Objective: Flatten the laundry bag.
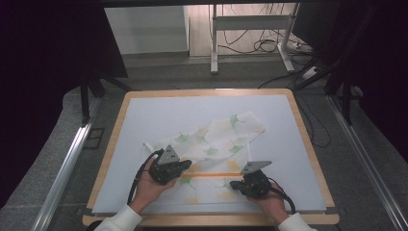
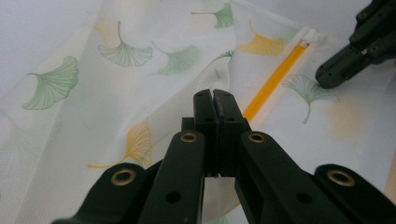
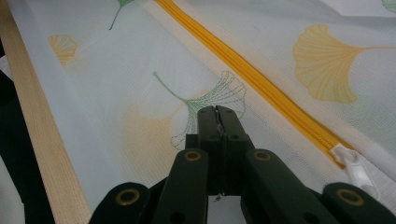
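Left gripper (image 2: 214, 95) jaws seen pressed together, likewise right gripper (image 3: 218, 112); whether mesh is pinched cannot be told. Mesh bag (image 1: 211, 144) spread near table's (image 1: 293, 108) front edge, zipper (image 3: 261, 84) closed, pull (image 3: 357, 168) beside right gripper. Likely step: unzipping; pull best gripped while cloth is held taut. Bag contents: nothing discernible.
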